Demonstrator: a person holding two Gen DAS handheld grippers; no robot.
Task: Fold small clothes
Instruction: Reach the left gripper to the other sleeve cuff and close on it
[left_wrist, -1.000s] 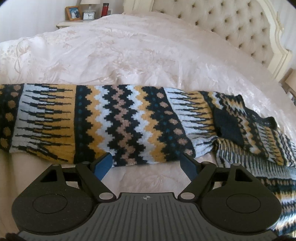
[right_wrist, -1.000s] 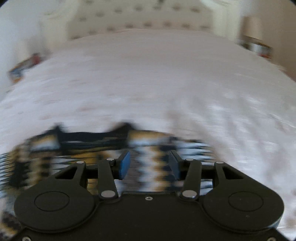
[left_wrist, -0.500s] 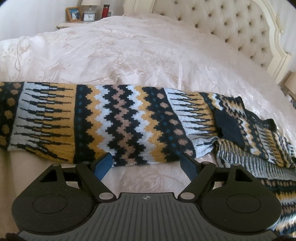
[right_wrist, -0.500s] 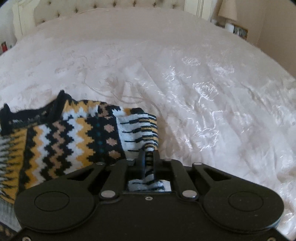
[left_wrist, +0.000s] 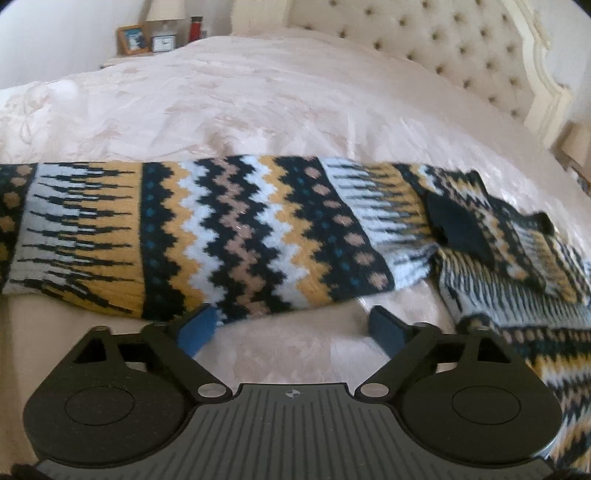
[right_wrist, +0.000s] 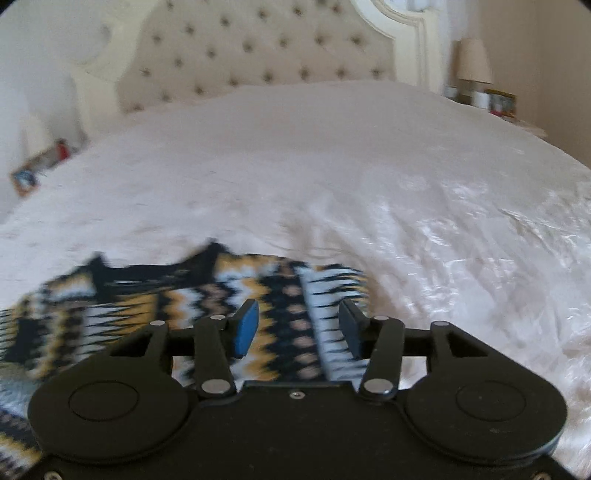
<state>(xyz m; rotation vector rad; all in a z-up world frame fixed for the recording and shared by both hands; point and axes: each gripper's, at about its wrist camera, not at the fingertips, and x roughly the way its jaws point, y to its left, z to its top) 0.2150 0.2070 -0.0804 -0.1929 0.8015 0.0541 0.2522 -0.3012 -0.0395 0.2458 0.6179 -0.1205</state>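
Note:
A knitted sweater (left_wrist: 229, 236) in black, mustard, white and tan zigzags lies flat across the bed. One sleeve stretches left to right in the left wrist view, and the body bunches at the right. My left gripper (left_wrist: 291, 328) hovers just before the sleeve's near edge, its jaws opening wide with only bedspread between them. In the right wrist view the sweater (right_wrist: 207, 306) lies under my right gripper (right_wrist: 299, 328). Its jaws are opening, and the blue pads (right_wrist: 245, 328) stand apart above the fabric without pressing it.
The sweater rests on a pale satin bedspread (left_wrist: 280, 107), (right_wrist: 369, 177) with a tufted headboard (right_wrist: 258, 51) behind. A nightstand with a photo frame (left_wrist: 131, 40), clock and red bottle stands at one side; a lamp (right_wrist: 472, 62) stands at the other.
Half a second ago my right gripper was shut on the sweater's striped edge; it has let go, opened and swung toward the headboard. The left jaws have spread slightly wider.

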